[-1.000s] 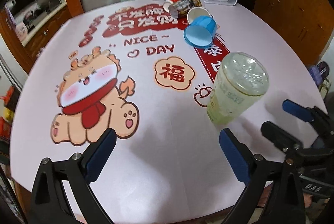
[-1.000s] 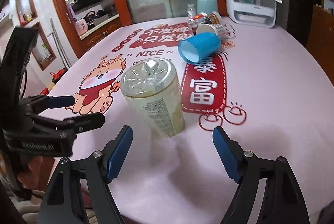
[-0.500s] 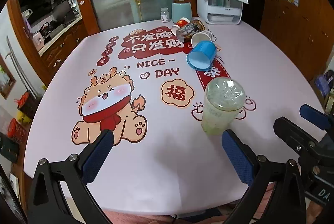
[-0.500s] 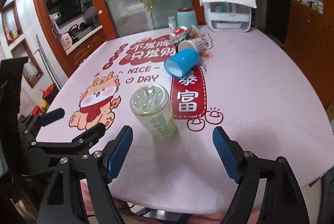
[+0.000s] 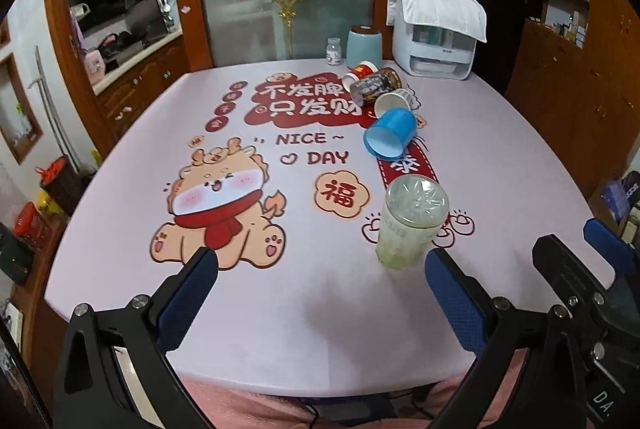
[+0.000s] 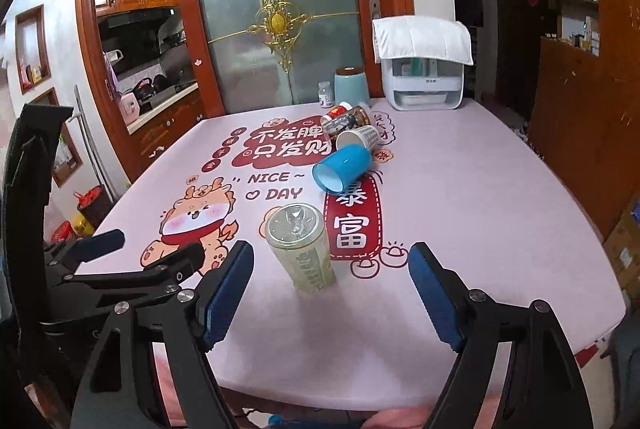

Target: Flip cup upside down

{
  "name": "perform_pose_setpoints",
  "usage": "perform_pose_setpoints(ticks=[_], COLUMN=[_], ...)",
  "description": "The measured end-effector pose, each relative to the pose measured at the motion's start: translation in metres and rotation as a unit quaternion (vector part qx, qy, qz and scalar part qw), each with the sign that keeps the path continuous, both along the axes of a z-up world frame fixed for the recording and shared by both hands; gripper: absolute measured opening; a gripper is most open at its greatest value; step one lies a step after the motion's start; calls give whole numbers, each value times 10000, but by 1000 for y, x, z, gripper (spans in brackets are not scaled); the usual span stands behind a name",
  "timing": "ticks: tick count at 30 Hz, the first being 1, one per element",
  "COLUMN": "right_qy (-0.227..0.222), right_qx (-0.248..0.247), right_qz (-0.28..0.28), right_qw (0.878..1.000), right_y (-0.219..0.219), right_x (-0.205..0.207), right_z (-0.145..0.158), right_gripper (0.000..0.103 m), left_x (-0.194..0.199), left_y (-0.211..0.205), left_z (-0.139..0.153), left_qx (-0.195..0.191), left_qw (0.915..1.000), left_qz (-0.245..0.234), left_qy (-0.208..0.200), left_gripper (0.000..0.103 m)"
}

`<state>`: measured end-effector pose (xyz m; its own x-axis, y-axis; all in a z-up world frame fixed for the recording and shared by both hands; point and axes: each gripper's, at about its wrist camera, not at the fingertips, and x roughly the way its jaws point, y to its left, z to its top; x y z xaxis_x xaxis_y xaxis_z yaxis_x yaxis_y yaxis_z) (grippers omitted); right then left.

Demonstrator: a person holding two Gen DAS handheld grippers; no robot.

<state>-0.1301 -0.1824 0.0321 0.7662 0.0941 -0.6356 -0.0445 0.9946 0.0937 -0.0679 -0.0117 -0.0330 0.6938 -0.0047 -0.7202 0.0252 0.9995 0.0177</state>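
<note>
A clear plastic cup (image 5: 408, 225) with a pale green tint stands upside down on the pink tablecloth (image 5: 280, 329), base up; it also shows in the right wrist view (image 6: 302, 249). My left gripper (image 5: 320, 293) is open and empty, near the table's front edge, the cup just beyond its right finger. My right gripper (image 6: 330, 289) is open and empty, the cup standing a little ahead between its fingers. The right gripper also shows in the left wrist view (image 5: 576, 253), and the left gripper in the right wrist view (image 6: 148, 249).
A blue cup (image 5: 390, 137) lies on its side mid-table, with a white paper cup (image 5: 394, 101), a dark printed cup (image 5: 376, 85) and a red cup (image 5: 358, 73) lying behind it. A teal canister (image 5: 363, 43), small jar (image 5: 333, 51) and white appliance (image 5: 436, 41) stand at the far edge.
Both grippers have pulled back and up from the upside-down cup toward the table's front edge. The cup stands still and looks smaller now.
</note>
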Motion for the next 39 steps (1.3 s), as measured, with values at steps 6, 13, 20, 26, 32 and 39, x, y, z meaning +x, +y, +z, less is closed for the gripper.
perform_pose_setpoints(ticks=[6, 13, 20, 26, 32, 39], right_qy=[-76, -102, -48, -22, -7, 5], right_qx=[66, 49, 38, 27, 40, 48], right_qz=[15, -10, -53, -60, -57, -58], right_qw=[9999, 9999, 10000, 10000, 10000, 10000], right_y=[-2, -2, -3, -5, -5, -7], right_x=[-9, -12, -8, -7, -5, -4], right_z=[6, 9, 9, 8, 7, 6], right_gripper=[81, 81, 81, 81, 81, 81], left_x=[-11, -9, -7, -6, -6, -6], left_y=[-1, -3, -3, -3, -4, -3], left_z=[8, 9, 8, 7, 7, 8], left_qx=[85, 116, 113, 116, 122, 124], left_qw=[9995, 9994, 9995, 9995, 9995, 9995], left_qz=[121, 161, 169, 173, 171, 168], left_qy=[-271, -278, -258, -246, -227, -228], left_gripper=[102, 102, 102, 102, 102, 102])
